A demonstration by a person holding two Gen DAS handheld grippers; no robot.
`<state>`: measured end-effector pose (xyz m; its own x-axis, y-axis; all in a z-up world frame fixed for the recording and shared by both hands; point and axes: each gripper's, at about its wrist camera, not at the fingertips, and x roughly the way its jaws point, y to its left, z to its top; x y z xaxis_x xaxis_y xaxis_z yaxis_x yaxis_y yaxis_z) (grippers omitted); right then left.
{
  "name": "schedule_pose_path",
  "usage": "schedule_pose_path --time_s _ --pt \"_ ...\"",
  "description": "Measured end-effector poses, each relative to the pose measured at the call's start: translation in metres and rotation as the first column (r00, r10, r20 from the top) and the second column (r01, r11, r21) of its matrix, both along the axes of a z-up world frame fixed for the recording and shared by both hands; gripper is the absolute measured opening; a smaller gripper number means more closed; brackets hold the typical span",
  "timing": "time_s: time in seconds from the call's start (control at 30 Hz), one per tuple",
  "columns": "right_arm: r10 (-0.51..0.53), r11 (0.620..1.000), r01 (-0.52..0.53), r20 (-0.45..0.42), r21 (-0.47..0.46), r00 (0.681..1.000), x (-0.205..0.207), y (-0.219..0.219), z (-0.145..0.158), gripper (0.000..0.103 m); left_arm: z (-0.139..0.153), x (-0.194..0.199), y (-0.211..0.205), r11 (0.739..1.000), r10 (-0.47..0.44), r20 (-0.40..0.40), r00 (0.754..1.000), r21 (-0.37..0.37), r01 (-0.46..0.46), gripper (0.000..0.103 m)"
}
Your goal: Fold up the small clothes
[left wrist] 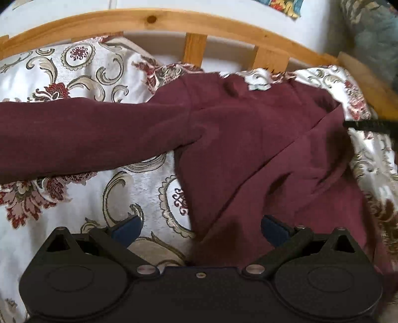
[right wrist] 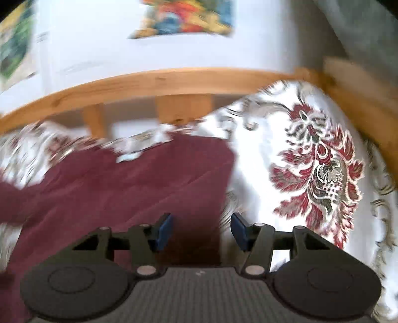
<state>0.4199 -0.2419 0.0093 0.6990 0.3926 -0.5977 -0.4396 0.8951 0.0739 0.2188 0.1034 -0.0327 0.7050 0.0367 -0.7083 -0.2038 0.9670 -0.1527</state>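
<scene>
- The left gripper (left wrist: 200, 227) is seen wide open; nothing is held. The lower edge of a maroon long-sleeved top (left wrist: 248, 139) lies under and between its blue pads (left wrist: 126, 228), but the pads do not press on it.
- The right gripper (right wrist: 201, 232) is seen partly open and empty, poised over the side edge of the same top (right wrist: 124, 188); that view is blurred.
- The top is spread on a floral bedspread (left wrist: 74, 74), near a wooden headboard (left wrist: 149, 22). One sleeve (left wrist: 87, 134) is stretched straight out to the left in the left wrist view; the other side appears already turned in over the body, though this cannot be told for certain.
- The fabric is judged soft, light and limp: it should drape and wrinkle, and slide a little on the sheeny bedspread.
- A hold is best taken at a hem corner, a shoulder seam or the sleeve cuff, pinching one layer only.
- Counted: one top, one outstretched sleeve, two grippers, one white neck label (left wrist: 257, 85).
</scene>
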Motion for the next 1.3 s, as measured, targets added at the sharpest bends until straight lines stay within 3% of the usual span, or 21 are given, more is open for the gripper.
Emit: schedule_pose_path --time_s 0.03,0.1,0.13,0.2,0.27,0.33,0.43,0.53,0.6,0.67,0.73,0.9,1.0,1.07,1.13,1.2,1.3 --pt "-0.002 1.000 0.003 -0.025 0.021 1.000 0.015 -0.002 -0.002 0.056 -0.003 0.003 0.001 1.000 0.001 0.000 1.000 -0.004 -0.001 0.102" --pt "0.015 0.997 -0.008 -0.081 0.081 0.997 0.036 -0.003 -0.004 0.010 -0.007 0.008 0.002 1.000 -0.002 -0.001 1.000 -0.007 0.002 0.102" --pt "0.025 0.995 -0.015 -0.093 0.100 0.995 0.043 -0.004 0.000 0.010 -0.009 0.009 0.002 1.000 -0.005 -0.003 1.000 -0.003 0.005 0.102" --pt "0.050 0.997 -0.048 -0.033 0.054 0.998 0.041 -0.001 0.012 0.008 -0.011 0.013 -0.001 1.000 -0.019 -0.004 1.000 0.011 0.019 0.101" --pt "0.090 0.995 -0.087 0.065 -0.052 0.994 0.035 0.005 0.028 0.008 -0.012 0.016 -0.004 0.999 -0.035 -0.005 0.999 0.028 0.036 0.101" --pt "0.080 0.987 -0.060 0.137 -0.147 0.987 0.038 0.008 0.040 0.007 -0.014 0.021 -0.011 0.997 -0.052 -0.015 0.999 0.061 0.053 0.101" --pt "0.056 0.988 -0.042 0.091 -0.147 0.994 0.052 0.000 0.040 0.008 -0.023 0.034 -0.025 0.989 -0.076 -0.072 0.995 0.120 0.084 0.099" --pt "0.017 0.991 -0.006 0.085 -0.132 0.996 0.043 -0.011 0.029 0.019 -0.028 0.038 -0.034 0.984 -0.077 -0.091 0.993 0.156 0.091 0.099" --pt "-0.002 0.997 0.007 0.064 -0.078 0.998 0.030 -0.026 0.024 0.039 -0.027 0.035 -0.034 0.984 -0.082 -0.087 0.993 0.152 0.094 0.099" --pt "0.015 0.999 -0.013 0.043 -0.043 0.999 0.012 -0.040 0.017 0.041 -0.026 0.032 -0.034 0.984 -0.083 -0.086 0.993 0.148 0.095 0.099" --pt "0.065 0.991 -0.056 0.065 -0.122 0.996 -0.011 -0.043 0.007 0.044 -0.025 0.033 -0.030 0.985 -0.074 -0.097 0.993 0.146 0.088 0.099" --pt "0.238 0.888 -0.173 0.104 -0.426 0.966 -0.063 -0.025 -0.033 0.053 -0.027 0.031 -0.023 0.992 -0.048 -0.109 0.993 0.107 0.059 0.100" --pt "0.296 0.802 -0.152 0.165 -0.577 0.941 -0.081 -0.002 -0.052 0.057 -0.029 0.030 -0.023 0.992 -0.040 -0.113 0.993 0.117 0.054 0.101" --pt "0.319 0.761 -0.125 0.199 -0.637 0.927 -0.085 0.011 -0.060 0.056 -0.029 0.029 -0.023 0.992 -0.032 -0.112 0.993 0.114 0.045 0.101" --pt "0.315 0.746 -0.095 0.223 -0.659 0.923 -0.088 0.019 -0.062 0.045 -0.027 0.025 -0.022 0.994 -0.019 -0.107 0.994 0.103 0.030 0.101" --pt "0.293 0.767 -0.103 0.203 -0.634 0.934 -0.087 0.019 -0.059 0.022 -0.021 0.017 -0.018 0.996 -0.003 -0.088 0.996 0.083 0.010 0.101" --pt "0.233 0.806 -0.074 0.199 -0.588 0.952 -0.085 0.013 -0.056 0.012 -0.006 -0.005 -0.008 0.998 0.024 -0.050 0.998 0.061 -0.021 0.101"
